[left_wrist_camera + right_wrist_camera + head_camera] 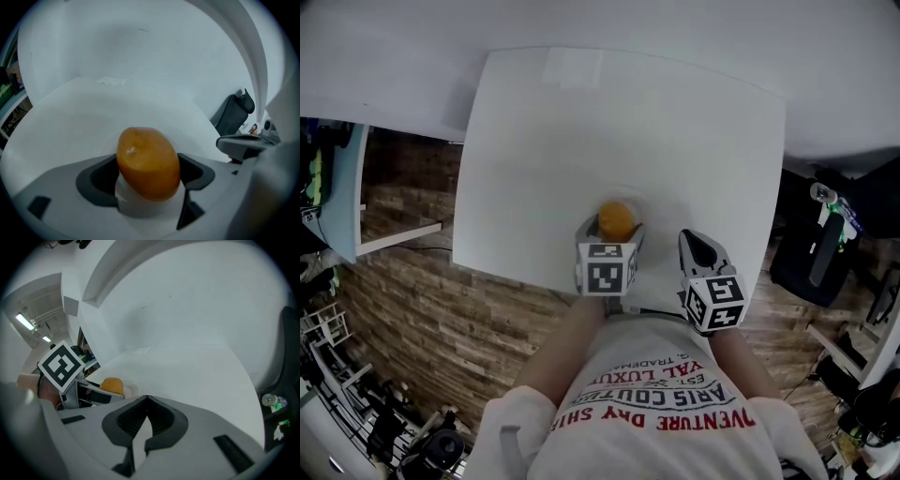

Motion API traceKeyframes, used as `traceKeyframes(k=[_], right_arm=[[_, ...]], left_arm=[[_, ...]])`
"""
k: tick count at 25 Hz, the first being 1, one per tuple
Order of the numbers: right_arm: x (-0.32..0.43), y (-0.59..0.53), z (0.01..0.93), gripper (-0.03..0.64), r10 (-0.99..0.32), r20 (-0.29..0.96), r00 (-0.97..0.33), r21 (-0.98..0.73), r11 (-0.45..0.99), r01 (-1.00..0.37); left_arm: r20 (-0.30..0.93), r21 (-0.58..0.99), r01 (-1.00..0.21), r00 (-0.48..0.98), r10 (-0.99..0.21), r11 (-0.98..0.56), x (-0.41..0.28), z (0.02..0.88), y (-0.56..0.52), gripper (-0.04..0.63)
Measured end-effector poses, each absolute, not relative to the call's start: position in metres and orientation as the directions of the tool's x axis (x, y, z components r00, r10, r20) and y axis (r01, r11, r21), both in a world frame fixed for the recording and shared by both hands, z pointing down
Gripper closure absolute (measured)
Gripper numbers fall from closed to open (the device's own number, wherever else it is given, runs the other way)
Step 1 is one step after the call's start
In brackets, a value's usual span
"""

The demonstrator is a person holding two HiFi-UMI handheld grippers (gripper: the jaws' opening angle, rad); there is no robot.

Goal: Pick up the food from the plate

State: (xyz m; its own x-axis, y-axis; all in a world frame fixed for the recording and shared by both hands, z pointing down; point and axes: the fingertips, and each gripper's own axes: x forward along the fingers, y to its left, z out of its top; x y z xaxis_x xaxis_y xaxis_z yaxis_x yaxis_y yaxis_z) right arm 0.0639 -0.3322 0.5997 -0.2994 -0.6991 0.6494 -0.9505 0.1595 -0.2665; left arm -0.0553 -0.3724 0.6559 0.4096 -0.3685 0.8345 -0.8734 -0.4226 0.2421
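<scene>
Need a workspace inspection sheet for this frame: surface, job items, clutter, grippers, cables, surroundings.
Surface: white table, one pale patch near its far edge.
Job's things: orange food over small white plate, contact unclear.
Clutter: nothing seen.
Grippers: left gripper shut on the food, pads against its sides; right gripper shut, empty, beside the plate.
Cables: nothing seen.
Surroundings: wood-pattern floor, dark chair to the right.

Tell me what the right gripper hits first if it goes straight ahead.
Nothing near. The right gripper, jaws together, points across the white table; the orange food and plate sit off to its left. Past the far edge, the white wall probably comes first; depth is unclear.
</scene>
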Motion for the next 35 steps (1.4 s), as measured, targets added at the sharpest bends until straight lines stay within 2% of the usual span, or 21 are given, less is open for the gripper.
traceKeyframes(k=[6, 14, 20, 26, 30, 35], right_arm=[[0.068, -0.329, 0.599, 0.606, -0.703, 0.649, -0.29, -0.269, 0.145, -0.952], [0.064, -0.336, 0.579, 0.606, -0.737, 0.616, -0.277, -0.248, 0.152, -0.957], [0.06, -0.344, 0.539, 0.606, -0.799, 0.544, -0.258, -0.22, 0.16, -0.962], [0.056, -0.351, 0.49, 0.606, -0.865, 0.45, -0.222, -0.185, 0.153, -0.971], [0.054, -0.352, 0.458, 0.606, -0.904, 0.379, -0.197, -0.162, 0.145, -0.976], [0.057, -0.349, 0.426, 0.606, -0.944, 0.29, -0.155, -0.152, 0.114, -0.982]], left_arm=[[0.833, 0.243, -0.863, 0.419, -0.36, -0.443, -0.054, 0.654, -0.372, 0.206], [0.762, 0.149, -0.824, 0.449, -0.468, -0.547, -0.054, 0.613, -0.384, 0.206], [0.648, 0.118, -0.806, 0.505, -0.57, -0.581, -0.056, 0.554, -0.398, 0.206], [0.485, -0.024, -0.753, 0.566, -0.666, -0.657, -0.049, 0.477, -0.408, 0.206], [0.393, -0.098, -0.715, 0.612, -0.687, -0.693, -0.045, 0.437, -0.407, 0.206], [0.308, -0.112, -0.681, 0.669, -0.677, -0.724, -0.044, 0.404, -0.399, 0.206]])
